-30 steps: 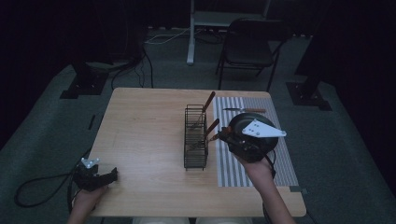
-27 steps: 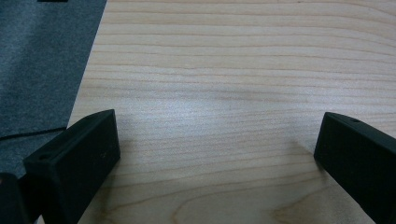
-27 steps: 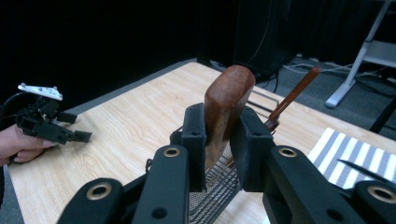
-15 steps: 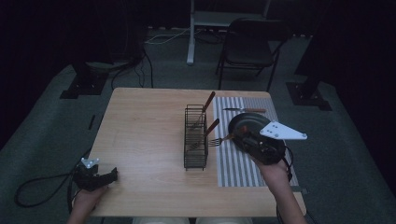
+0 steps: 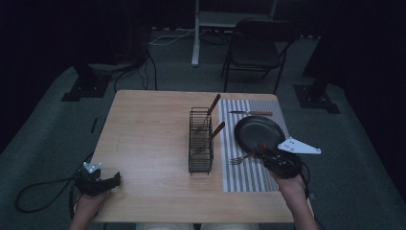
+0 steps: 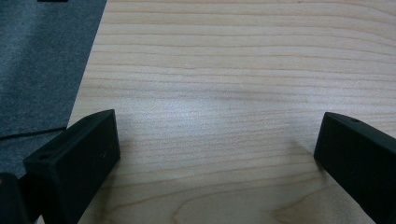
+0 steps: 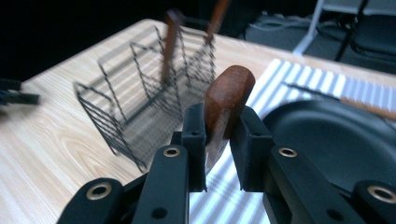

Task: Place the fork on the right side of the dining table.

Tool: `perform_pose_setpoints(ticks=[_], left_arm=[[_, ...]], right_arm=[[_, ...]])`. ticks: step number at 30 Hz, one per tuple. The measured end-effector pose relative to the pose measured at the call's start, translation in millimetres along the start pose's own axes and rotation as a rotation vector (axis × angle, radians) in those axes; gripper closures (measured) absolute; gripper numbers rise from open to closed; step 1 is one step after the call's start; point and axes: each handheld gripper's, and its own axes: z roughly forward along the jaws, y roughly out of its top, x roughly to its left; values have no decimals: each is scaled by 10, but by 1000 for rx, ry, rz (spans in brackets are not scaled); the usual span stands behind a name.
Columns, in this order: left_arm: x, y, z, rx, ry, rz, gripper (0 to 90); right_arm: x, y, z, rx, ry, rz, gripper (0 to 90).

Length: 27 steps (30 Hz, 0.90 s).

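My right gripper [image 5: 267, 154] is shut on the brown wooden handle of a fork [image 5: 235, 160], whose tines point left over the striped mat [image 5: 249, 175], in front of the black plate [image 5: 258, 132]. In the right gripper view the fork handle [image 7: 229, 95] sticks up between the jaws of the right gripper [image 7: 223, 140]. A black wire basket [image 5: 201, 141] stands left of the mat and holds two wooden-handled utensils [image 5: 214, 103]. My left gripper [image 5: 114, 180] rests open at the table's front left corner. Between its spread jaws lies bare wood [image 6: 215, 116].
A knife [image 5: 251, 113] lies across the back of the mat. The wooden table [image 5: 143, 134] is bare left of the basket. A chair [image 5: 256, 45] and stand bases sit on the carpet beyond. In the right gripper view the basket [image 7: 149, 93] is ahead, the plate [image 7: 327, 135] to the right.
My right gripper has carried the fork rightward and toward the front edge, from beside the basket to in front of the plate. The left gripper has not moved.
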Motion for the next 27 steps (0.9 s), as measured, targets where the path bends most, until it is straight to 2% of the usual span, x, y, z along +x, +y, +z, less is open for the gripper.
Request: perform_pose_setpoints(ticks=[1, 3, 4, 10, 27], left_arm=[[0, 0, 0, 0, 0, 0, 6], [0, 0, 0, 0, 0, 0, 6], [0, 0, 0, 0, 0, 0, 6], [0, 0, 0, 0, 0, 0, 6], [0, 0, 0, 0, 0, 0, 6]], right_arm=[[-78, -111, 12, 20, -5, 17, 764], [-103, -144, 17, 25, -5, 24, 764], [-167, -232, 34, 40, -7, 35, 764], [-264, -364, 73, 63, -5, 41, 763], [-332, -407, 126, 77, 26, 39, 763]])
